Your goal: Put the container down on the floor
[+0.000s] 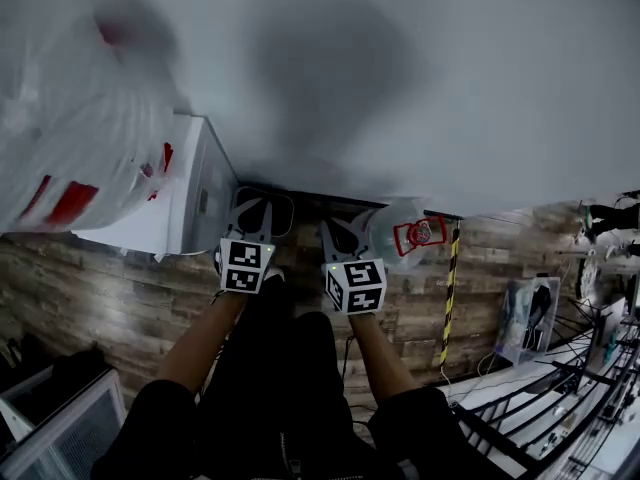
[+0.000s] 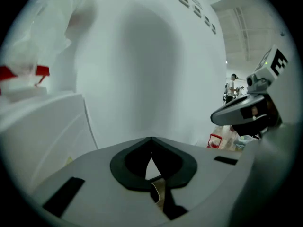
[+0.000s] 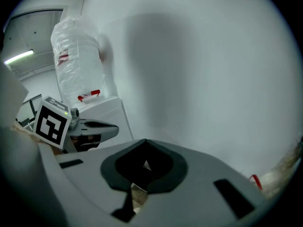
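Observation:
A clear plastic container [image 1: 408, 233] with a red label stands on the wooden floor against the white wall, just right of my right gripper [image 1: 345, 226]. It also shows as a clear container [image 2: 221, 140] low at the right of the left gripper view. My left gripper [image 1: 252, 200] points at the base of the wall, to the left of the right one. Both grippers are shut, jaws meeting at their tips, with nothing between them: left gripper [image 2: 151, 138], right gripper [image 3: 144, 141]. Neither touches the container.
A white box [image 1: 190, 198] stands at the left against the wall, with a crinkled clear plastic bag [image 1: 70, 138] with red print on top. A yellow-and-black striped pole [image 1: 450, 288] lies right of the container. Wire racks [image 1: 560, 408] fill the lower right.

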Action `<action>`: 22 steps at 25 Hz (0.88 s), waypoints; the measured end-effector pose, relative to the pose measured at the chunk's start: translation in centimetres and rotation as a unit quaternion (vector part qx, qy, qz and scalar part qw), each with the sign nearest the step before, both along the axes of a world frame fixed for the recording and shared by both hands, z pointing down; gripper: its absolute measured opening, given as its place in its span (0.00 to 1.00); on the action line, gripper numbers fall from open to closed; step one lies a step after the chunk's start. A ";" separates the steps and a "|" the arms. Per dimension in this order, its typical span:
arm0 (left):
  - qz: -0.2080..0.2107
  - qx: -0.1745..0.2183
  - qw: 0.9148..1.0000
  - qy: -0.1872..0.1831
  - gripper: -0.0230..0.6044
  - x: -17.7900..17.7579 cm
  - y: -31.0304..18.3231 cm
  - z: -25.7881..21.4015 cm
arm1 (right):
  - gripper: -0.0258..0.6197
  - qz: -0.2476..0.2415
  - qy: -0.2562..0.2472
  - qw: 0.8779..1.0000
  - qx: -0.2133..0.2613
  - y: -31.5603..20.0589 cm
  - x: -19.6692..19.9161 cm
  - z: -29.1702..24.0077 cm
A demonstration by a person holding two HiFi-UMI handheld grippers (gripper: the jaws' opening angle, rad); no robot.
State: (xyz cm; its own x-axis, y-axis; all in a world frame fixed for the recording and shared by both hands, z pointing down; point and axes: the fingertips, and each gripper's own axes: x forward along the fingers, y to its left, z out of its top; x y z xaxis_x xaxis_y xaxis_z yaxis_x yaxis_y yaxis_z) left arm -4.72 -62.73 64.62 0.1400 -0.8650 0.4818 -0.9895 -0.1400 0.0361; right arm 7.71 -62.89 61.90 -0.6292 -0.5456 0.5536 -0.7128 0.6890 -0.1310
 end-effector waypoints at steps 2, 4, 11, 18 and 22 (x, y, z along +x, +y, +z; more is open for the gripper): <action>-0.002 -0.001 1.000 0.004 0.06 0.0 0.8 -2.9 | 0.06 0.007 -0.003 1.000 -0.005 0.7 0.1 -2.7; -0.005 -0.003 1.000 0.007 0.06 0.1 1.8 -5.4 | 0.06 0.011 -0.007 1.000 -0.008 1.6 0.1 -5.1; -0.009 0.003 1.000 0.012 0.06 1.5 7.0 -12.2 | 0.06 -0.004 -0.026 1.000 -0.009 7.1 -0.4 -11.5; -0.017 0.014 1.000 0.012 0.06 2.8 13.8 -16.8 | 0.06 0.001 -0.061 0.998 -0.010 13.6 -0.2 -14.4; -0.012 0.007 1.000 0.021 0.06 3.1 17.1 -17.7 | 0.06 0.005 -0.072 0.997 -0.014 16.9 -0.6 -15.5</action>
State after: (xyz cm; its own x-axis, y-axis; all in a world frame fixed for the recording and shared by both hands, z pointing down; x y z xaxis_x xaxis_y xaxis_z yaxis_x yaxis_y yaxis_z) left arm -1.62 -45.67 46.92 0.1382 -0.8748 0.4643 -0.9903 -0.1165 0.0752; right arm 7.11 -46.04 46.38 -0.6985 -0.5376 0.4723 -0.6914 0.6771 -0.2519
